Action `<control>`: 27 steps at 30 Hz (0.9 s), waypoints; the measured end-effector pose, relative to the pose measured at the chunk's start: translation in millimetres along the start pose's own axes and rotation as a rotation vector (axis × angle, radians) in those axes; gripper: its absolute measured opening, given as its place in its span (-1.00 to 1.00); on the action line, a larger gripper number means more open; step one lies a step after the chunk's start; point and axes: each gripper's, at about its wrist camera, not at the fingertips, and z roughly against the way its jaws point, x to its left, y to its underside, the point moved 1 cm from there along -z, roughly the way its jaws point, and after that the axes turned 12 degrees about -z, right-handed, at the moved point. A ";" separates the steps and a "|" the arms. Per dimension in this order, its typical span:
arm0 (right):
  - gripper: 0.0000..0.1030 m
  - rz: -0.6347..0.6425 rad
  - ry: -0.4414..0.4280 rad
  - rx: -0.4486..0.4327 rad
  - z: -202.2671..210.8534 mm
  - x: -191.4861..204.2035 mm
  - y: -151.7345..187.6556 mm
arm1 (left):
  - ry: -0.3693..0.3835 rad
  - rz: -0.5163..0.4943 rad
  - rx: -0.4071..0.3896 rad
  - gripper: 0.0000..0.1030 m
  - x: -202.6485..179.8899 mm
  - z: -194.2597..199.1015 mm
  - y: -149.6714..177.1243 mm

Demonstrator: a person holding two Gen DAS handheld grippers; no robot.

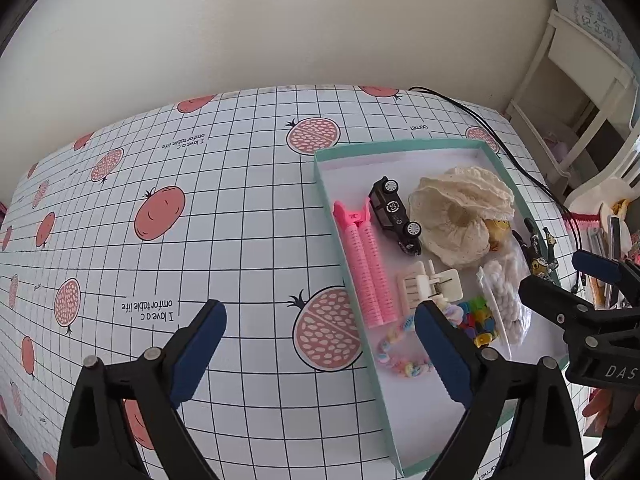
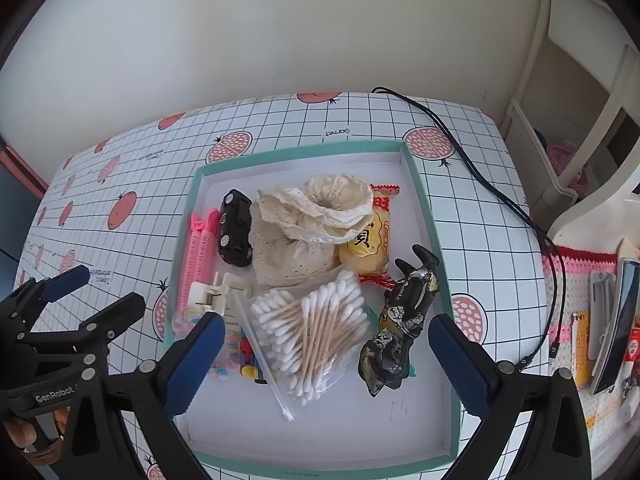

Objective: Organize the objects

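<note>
The tabletop (image 2: 472,208) under me wears a grid cloth printed with pomegranates. On it sits the teal-rimmed box (image 2: 430,216), holding everything: the cream lace pouch (image 2: 304,236) in the middle, the bag of cotton swabs (image 2: 312,332) in front of it, the dark figurine (image 2: 404,320) to their right, the yellow snack packet (image 2: 370,240) behind, the black toy car (image 2: 236,234) and pink hair rollers (image 2: 196,256) at the left wall. My left fingers (image 1: 320,344) are spread wide and empty, straddling the box's left wall. My right fingers (image 2: 326,356) hang wide open, empty, over the swabs.
</note>
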 end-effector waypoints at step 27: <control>1.00 0.002 0.024 -0.006 -1.6 0.2 3.2 | 0.018 0.054 -0.047 0.86 10.7 8.9 -1.0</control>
